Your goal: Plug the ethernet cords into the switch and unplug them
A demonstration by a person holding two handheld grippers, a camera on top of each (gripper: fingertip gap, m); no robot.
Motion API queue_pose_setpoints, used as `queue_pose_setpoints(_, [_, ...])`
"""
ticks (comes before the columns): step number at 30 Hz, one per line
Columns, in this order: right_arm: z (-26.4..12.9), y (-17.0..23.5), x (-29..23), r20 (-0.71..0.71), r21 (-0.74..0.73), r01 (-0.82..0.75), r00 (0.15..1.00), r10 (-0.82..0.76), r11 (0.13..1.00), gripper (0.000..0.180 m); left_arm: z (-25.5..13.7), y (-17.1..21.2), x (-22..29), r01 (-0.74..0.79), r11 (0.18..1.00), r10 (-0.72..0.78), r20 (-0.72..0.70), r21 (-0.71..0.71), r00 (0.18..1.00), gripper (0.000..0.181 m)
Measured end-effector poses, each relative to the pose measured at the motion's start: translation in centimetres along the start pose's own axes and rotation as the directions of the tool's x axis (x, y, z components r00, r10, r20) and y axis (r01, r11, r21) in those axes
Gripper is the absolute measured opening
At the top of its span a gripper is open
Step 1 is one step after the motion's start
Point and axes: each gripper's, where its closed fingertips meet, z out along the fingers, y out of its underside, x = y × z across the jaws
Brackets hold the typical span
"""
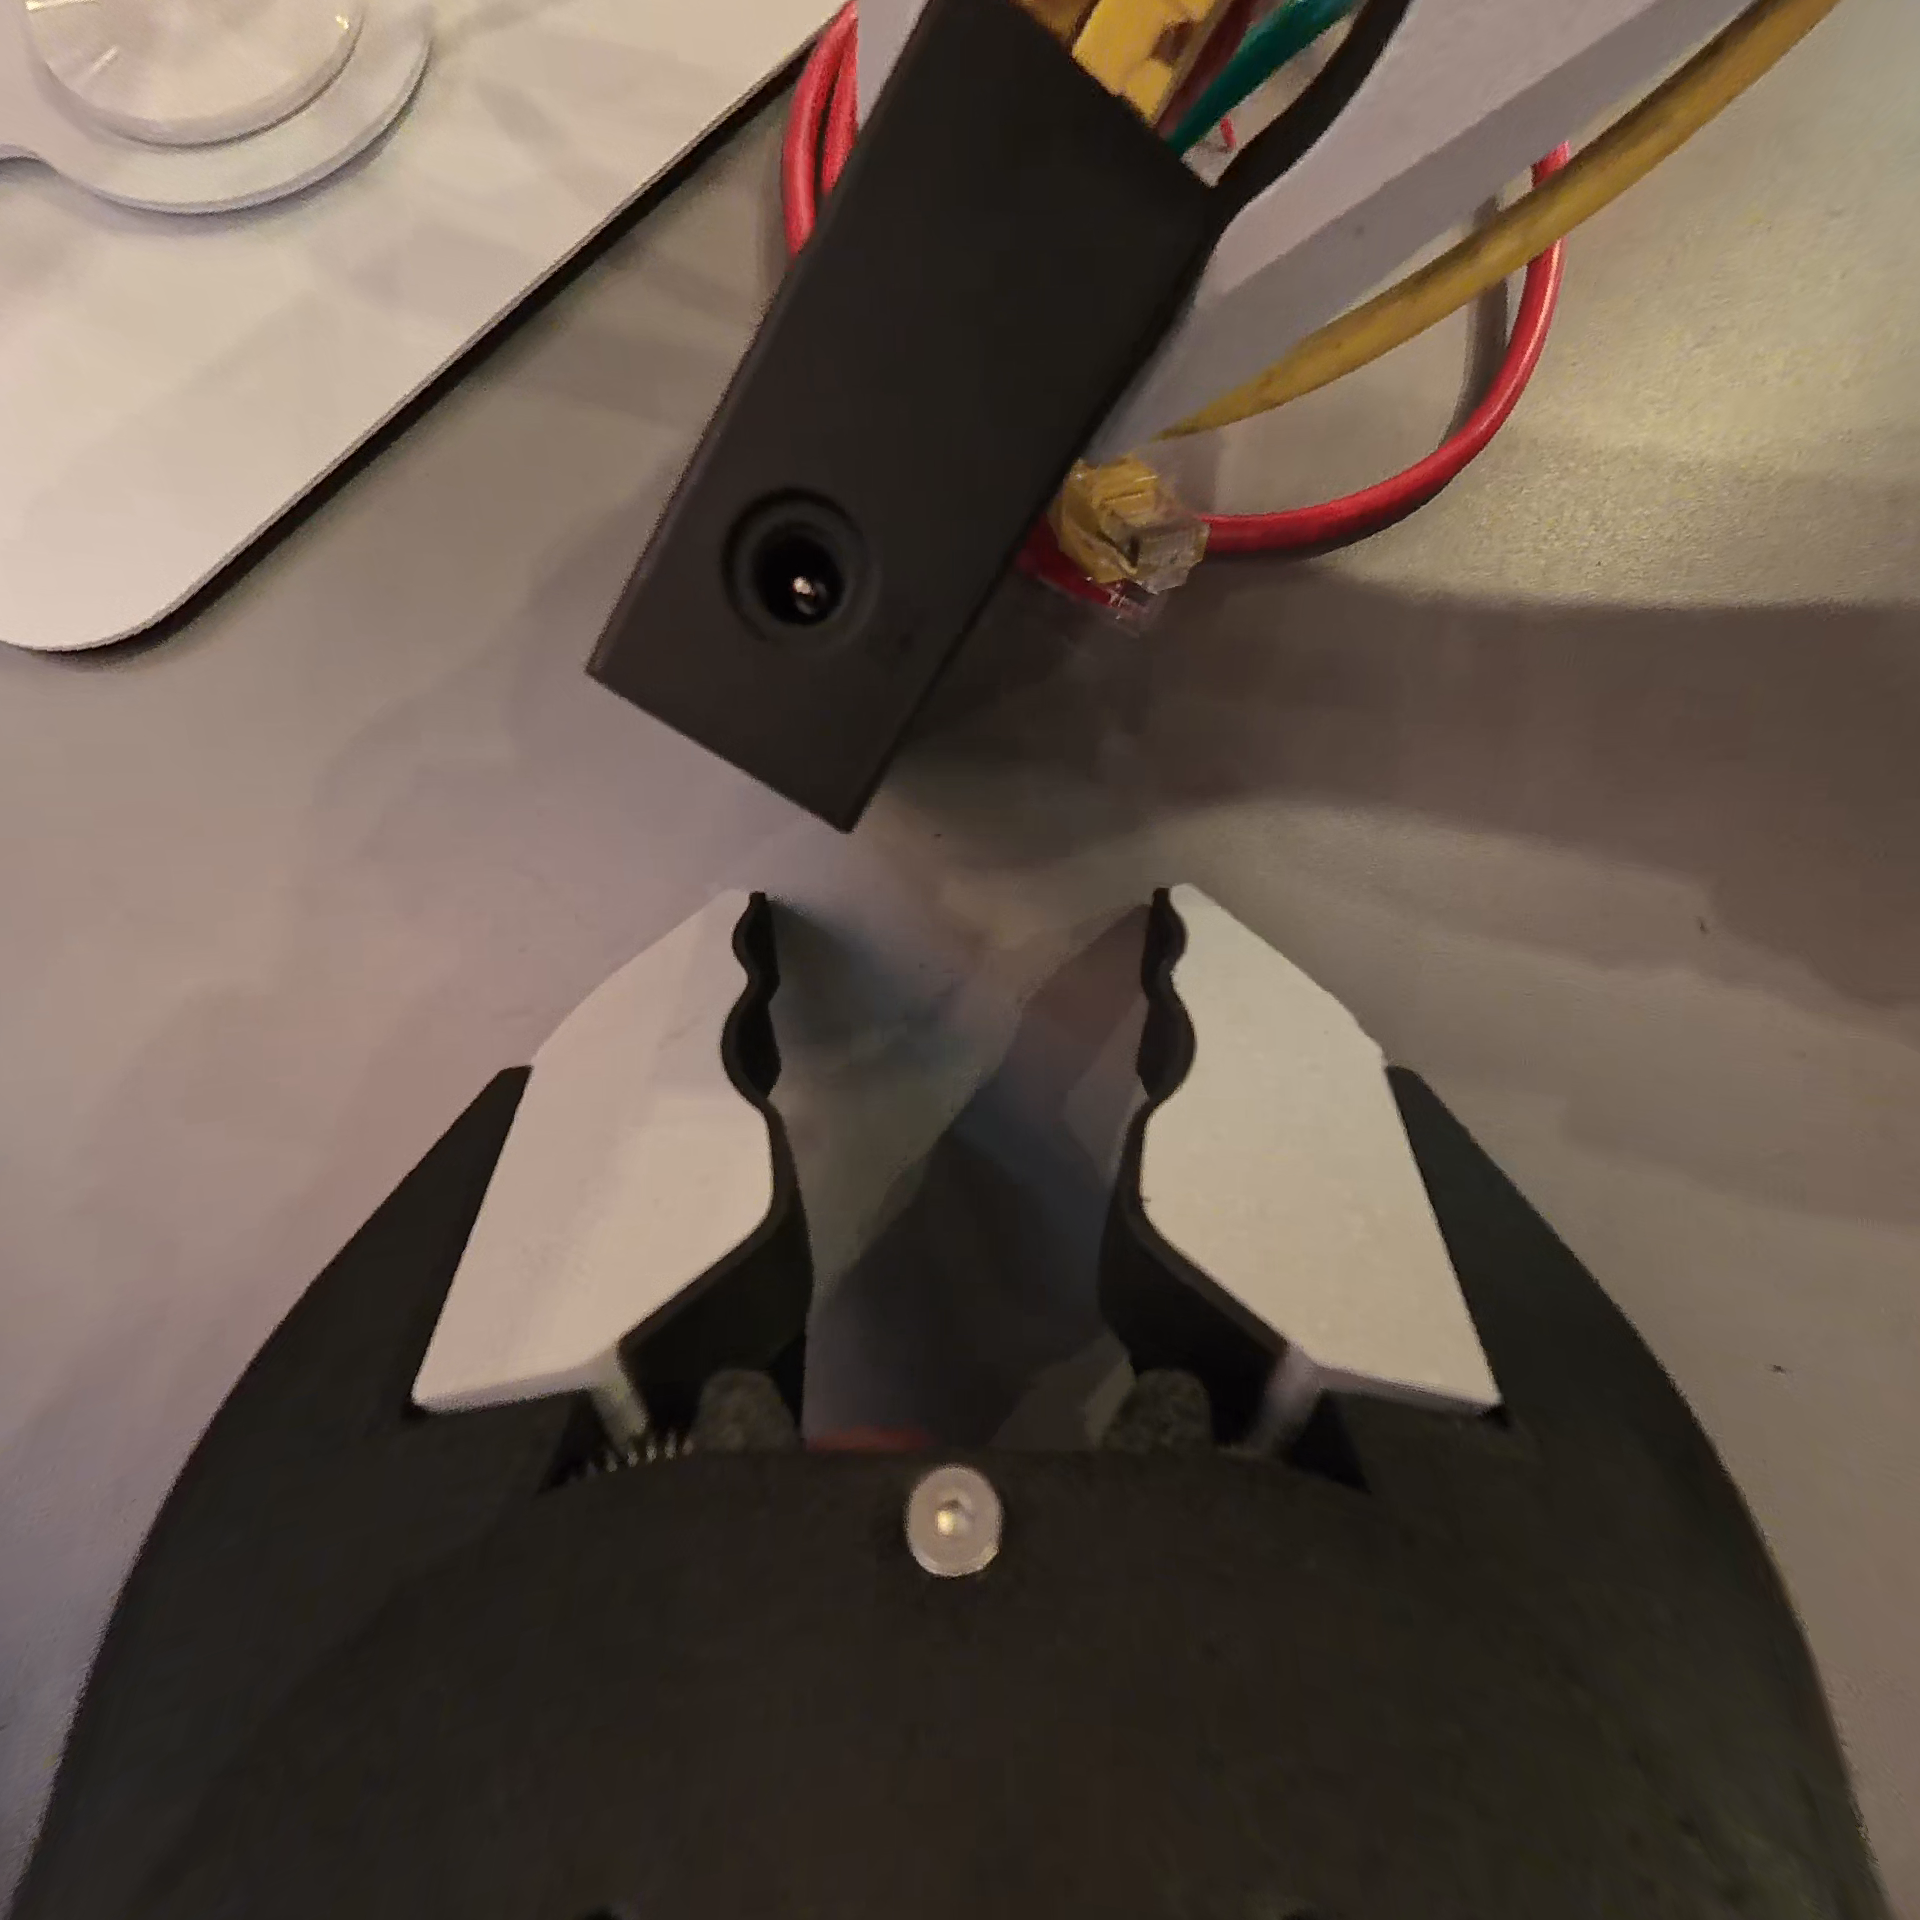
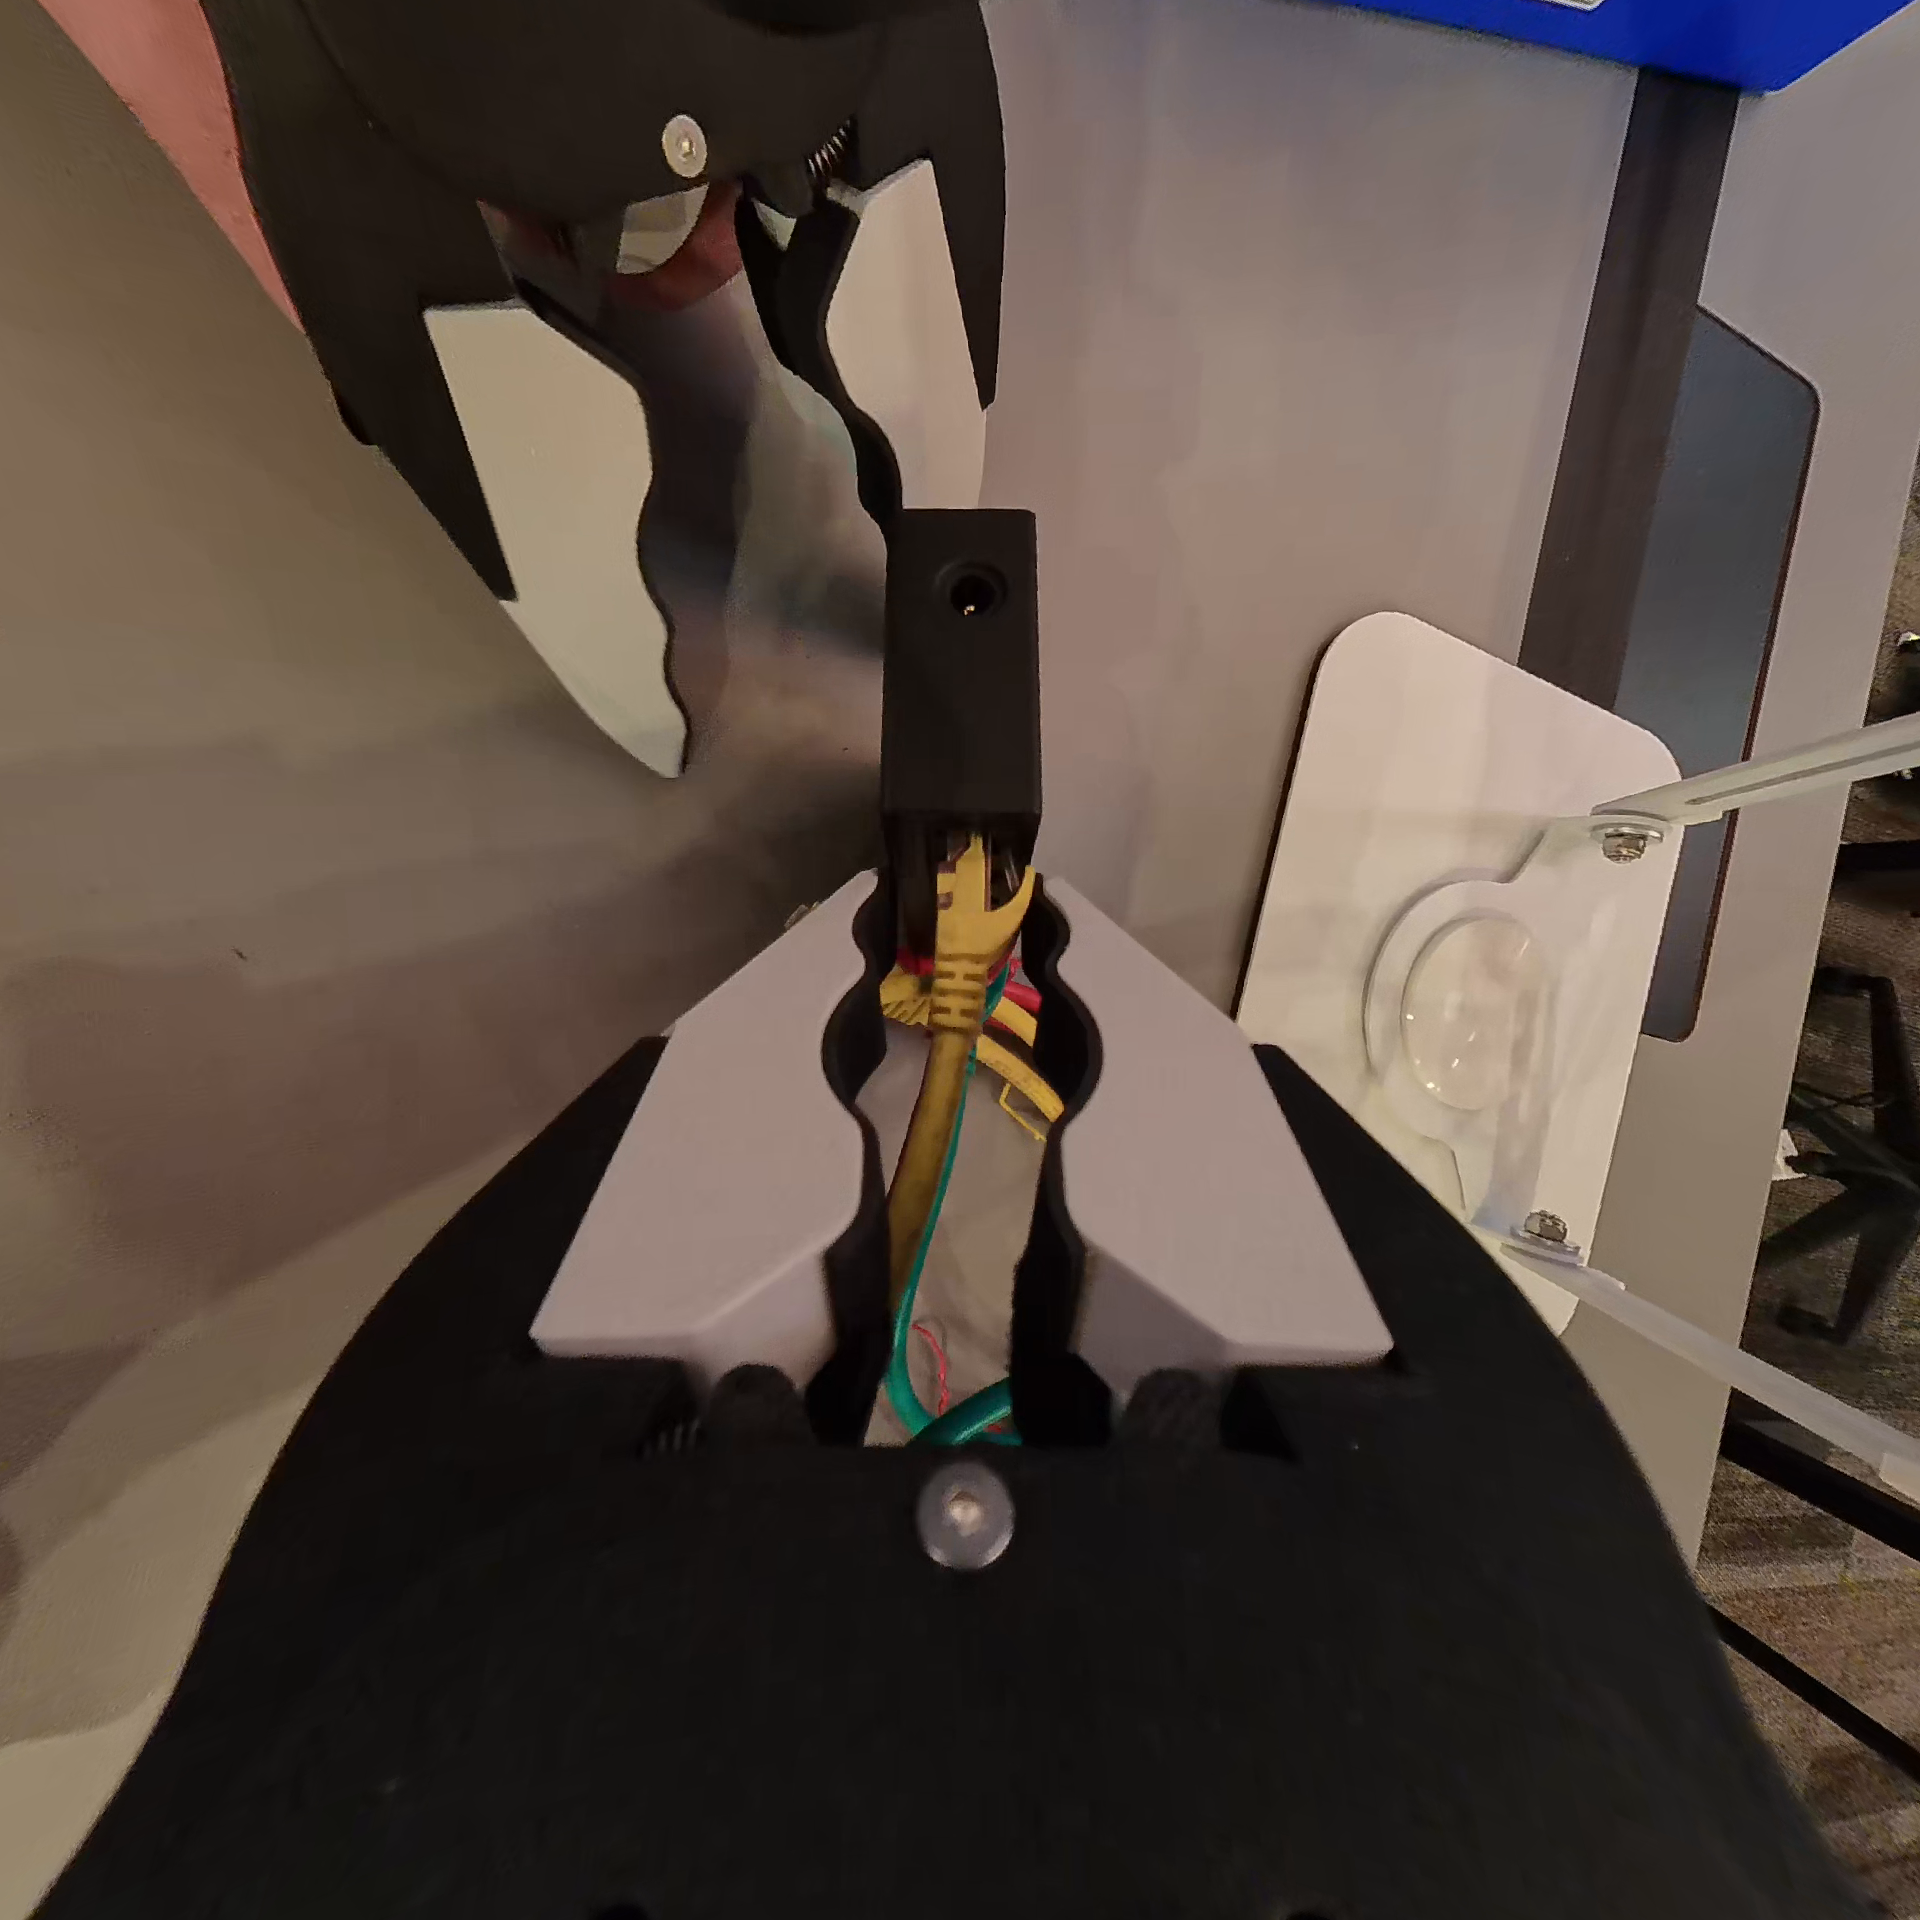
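Observation:
The black switch (image 1: 914, 416) points its round power jack at my left gripper (image 1: 961, 904), which is open and empty just short of that end. My right gripper (image 2: 958, 883) is closed around the yellow ethernet plug (image 2: 961, 956) seated in the switch's (image 2: 961, 675) near port side. Green (image 2: 914, 1299) and red cords run between its fingers. A loose yellow plug (image 1: 1127, 520) and a loose red plug lie beside the switch, within a red cord loop (image 1: 1496, 416). The left gripper (image 2: 784, 623) also shows in the right wrist view, open at the switch's far end.
A white board with a clear suction-cup mount (image 1: 208, 83) lies on the grey table, left of the switch; it also shows in the right wrist view (image 2: 1455, 987). The table edge (image 2: 1704, 1351) runs down the right, with carpet and chair legs beyond. A blue object (image 2: 1714, 31) sits at the far top. My right fingertips sit around 8 centimeters from my left ones.

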Motion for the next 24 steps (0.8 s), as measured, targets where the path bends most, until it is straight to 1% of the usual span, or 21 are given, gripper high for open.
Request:
queue_pose_setpoints(1, [0.0, 0.0, 0.0, 0.0, -0.001, 0.001, 1.0, -0.001, 1.0, 0.022, 0.0, 0.0, 0.1, 0.005, 1.0, -0.005, -0.002, -0.003, 1.0, 0.072])
queue_pose_setpoints(2, [0.0, 0.0, 0.0, 0.0, -0.001, 0.001, 1.0, -0.001, 1.0, 0.022, 0.0, 0.1, -0.2, 0.019, 1.0, -0.019, 0.018, -0.013, 1.0, 0.081])
queue_pose_setpoints(4, [0.0, 0.0, 0.0, 0.001, 0.003, -0.002, 1.0, 0.002, 1.0, 0.022, -0.3, 0.2, -0.4, 0.013, 1.0, -0.012, 0.032, -0.012, 0.999, 0.079])
queue_pose_setpoints(6, [0.0, 0.0, 0.0, 0.002, 0.008, -0.005, 1.0, 0.005, 1.0, 0.022, -1.5, -0.7, -1.0, -0.016, 0.999, 0.013, 0.081, 0.043, 0.997, 0.074])
queue_pose_setpoints(7, [0.0, 0.0, 0.0, 0.003, 0.009, -0.005, 1.0, 0.005, 1.0, 0.022, -2.3, -1.5, -0.8, -0.047, 0.995, 0.039, 0.095, 0.084, 0.995, 0.072])
queue_pose_setpoints(9, [0.0, 0.0, 0.0, 0.003, 0.007, -0.003, 1.0, 0.003, 1.0, 0.022, -3.9, -2.9, -1.2, -0.154, 0.983, 0.132, 0.195, 0.103, 0.972, 0.068])
queue_pose_setpoints(11, [0.1, 0.0, 0.0, 0.003, 0.0, 0.002, 1.0, -0.002, 1.0, 0.022, -5.1, -4.4, -1.2, -0.267, 0.959, 0.234, 0.278, 0.089, 0.932, 0.066])
queue_pose_setpoints(13, [0.1, -0.1, 0.0, 0.002, -0.003, 0.008, 1.0, -0.008, 1.0, 0.022, -5.5, -5.3, -1.2, -0.351, 0.936, 0.322, 0.319, 0.036, 0.891, 0.063])
queue_pose_setpoints(17, [0.1, -0.4, -0.2, 0.0, -0.005, 0.022, 1.0, -0.022, 1.0, 0.022, -4.4, -6.1, -1.0, -0.458, 0.886, 0.455, 0.319, -0.072, 0.831, 0.056])
queue_pose_setpoints(20, [0.0, -0.6, -0.2, 0.003, 0.009, 0.025, 1.0, -0.025, 1.0, 0.022, -3.6, -6.8, -0.6, -0.51, 0.858, 0.503, 0.296, -0.058, 0.812, 0.046])
queue_pose_setpoints(22, [-0.2, -0.6, -0.2, 0.008, 0.026, 0.018, 1.0, -0.019, 0.999, 0.022, -3.5, -6.9, -1.0, -0.528, 0.844, 0.529, 0.292, -0.089, 0.797, 0.04])
queue_pose_setpoints(24, [-0.3, -0.8, -0.3, 0.012, 0.055, 0.018, 1.0, -0.019, 0.998, 0.022, -3.1, -6.8, -0.7, -0.526, 0.846, 0.529, 0.255, -0.085, 0.81, 0.035])
